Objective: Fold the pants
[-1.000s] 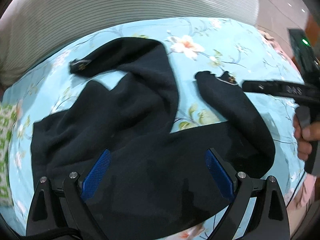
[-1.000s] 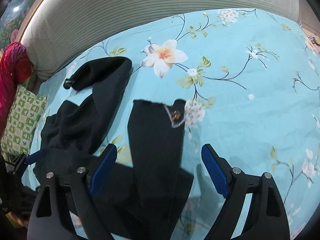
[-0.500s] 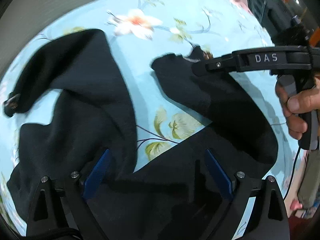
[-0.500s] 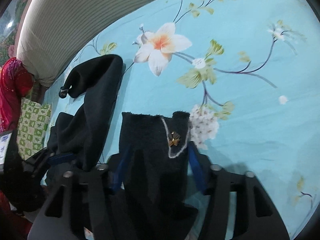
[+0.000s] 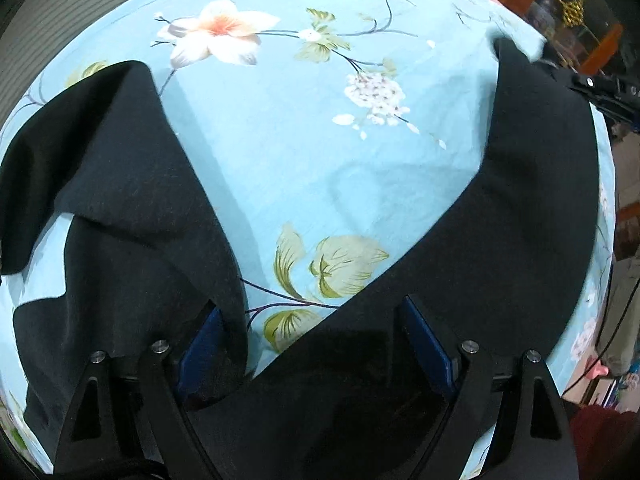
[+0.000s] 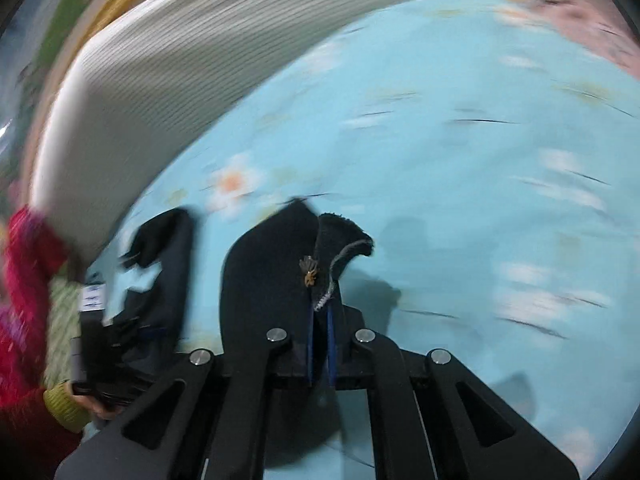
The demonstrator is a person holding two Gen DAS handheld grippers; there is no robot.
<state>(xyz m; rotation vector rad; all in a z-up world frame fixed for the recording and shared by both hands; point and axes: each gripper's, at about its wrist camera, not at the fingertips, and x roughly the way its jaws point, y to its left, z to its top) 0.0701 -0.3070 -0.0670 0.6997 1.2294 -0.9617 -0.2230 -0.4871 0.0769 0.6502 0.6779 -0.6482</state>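
Observation:
Black pants (image 5: 132, 208) lie spread on a light blue floral bedsheet (image 5: 320, 152). In the left wrist view one leg runs up the left and the other leg (image 5: 532, 208) up the right. My left gripper (image 5: 316, 336) is open, low over the crotch area, with cloth bunched against its left blue pad (image 5: 202, 344). My right gripper (image 6: 319, 344) is shut on the hem of the right leg (image 6: 280, 272), which bears a small gold ornament (image 6: 309, 273), and holds it lifted off the sheet. It shows at the right edge of the left view (image 5: 600, 88).
A ribbed white headboard cushion (image 6: 192, 76) runs along the far edge of the bed. A green patterned pillow (image 6: 64, 320) and a red garment (image 6: 24, 264) lie at the left. Furniture (image 5: 580, 12) stands past the bed's right edge.
My right gripper has shut on the right leg's hem and lifted it, carrying it off to the right. My left gripper has moved lower and nearer the crotch, still open.

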